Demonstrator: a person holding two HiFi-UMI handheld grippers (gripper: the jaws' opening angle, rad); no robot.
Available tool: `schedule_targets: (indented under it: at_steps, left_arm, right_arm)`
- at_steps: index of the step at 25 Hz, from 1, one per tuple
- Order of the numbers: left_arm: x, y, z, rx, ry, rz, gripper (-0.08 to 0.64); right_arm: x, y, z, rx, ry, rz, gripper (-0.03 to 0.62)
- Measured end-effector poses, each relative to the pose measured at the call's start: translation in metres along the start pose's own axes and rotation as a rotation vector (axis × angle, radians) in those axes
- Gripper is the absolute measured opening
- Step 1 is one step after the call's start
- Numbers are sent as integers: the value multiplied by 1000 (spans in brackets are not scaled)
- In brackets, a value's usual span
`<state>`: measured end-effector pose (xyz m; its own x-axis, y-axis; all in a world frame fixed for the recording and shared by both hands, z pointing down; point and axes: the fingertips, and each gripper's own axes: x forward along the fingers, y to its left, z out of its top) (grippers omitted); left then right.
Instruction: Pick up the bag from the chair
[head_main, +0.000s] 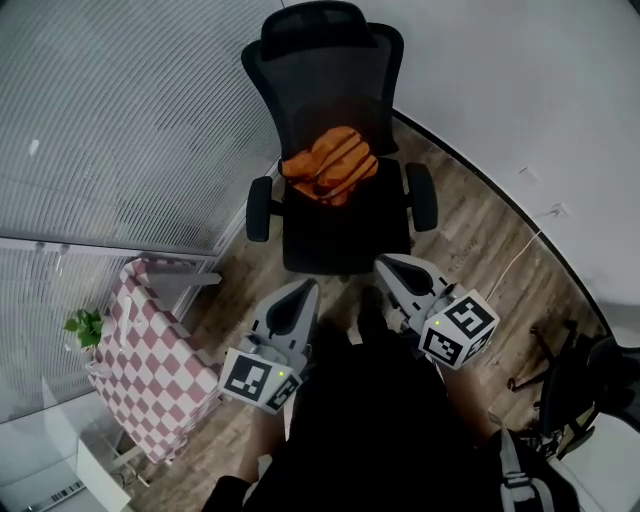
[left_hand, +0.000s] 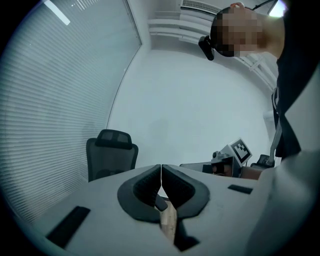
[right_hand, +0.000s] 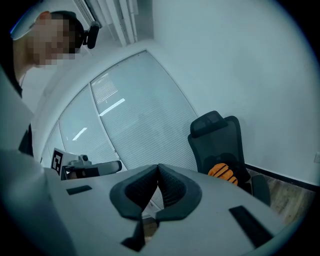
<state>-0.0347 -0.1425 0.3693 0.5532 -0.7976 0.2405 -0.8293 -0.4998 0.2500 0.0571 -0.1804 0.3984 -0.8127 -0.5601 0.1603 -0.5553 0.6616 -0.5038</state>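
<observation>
An orange bag (head_main: 330, 165) with dark stripes lies on the seat of a black mesh office chair (head_main: 330, 60). Both grippers are held low in front of the person, short of the chair's front edge. The left gripper (head_main: 306, 287) is shut and empty, its tips pointing at the chair. The right gripper (head_main: 384, 263) is shut too, with nothing in it. In the right gripper view the jaws (right_hand: 158, 172) meet, and the bag (right_hand: 223, 173) shows on the chair (right_hand: 220, 140) ahead to the right. In the left gripper view the jaws (left_hand: 161, 175) touch, the chair (left_hand: 112, 155) stands ahead to the left, and the bag is hidden.
A small table with a pink checkered cloth (head_main: 160, 360) and a green plant (head_main: 85, 325) stand at the left by the blinds (head_main: 120, 120). A white wall (head_main: 520, 90) curves behind the chair. A cable (head_main: 520, 260) lies on the wooden floor; another dark chair (head_main: 600, 380) sits at the right.
</observation>
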Motion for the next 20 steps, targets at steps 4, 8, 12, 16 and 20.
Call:
schedule_targets:
  at_steps: [4,8,12,16,20]
  left_arm:
    - [5,10,-4,-18,23,36,34]
    - [7,18,-10,-37,48,45,34]
    - [16,27,-9,-39,49,17,34]
    - [30,39,3,-27,33,-18,34]
    - [45,56,16,-29,22,-53,34]
  right_arm:
    - [6,-13,-6,24,41,-2,20]
    - [13,-21,-9,32,59,-5,20]
    - [21,-29,-4,37,38,-36,20]
    - [27,-35,7,32,18,-78,21]
    - [40,-42,13,26,32,-111,21]
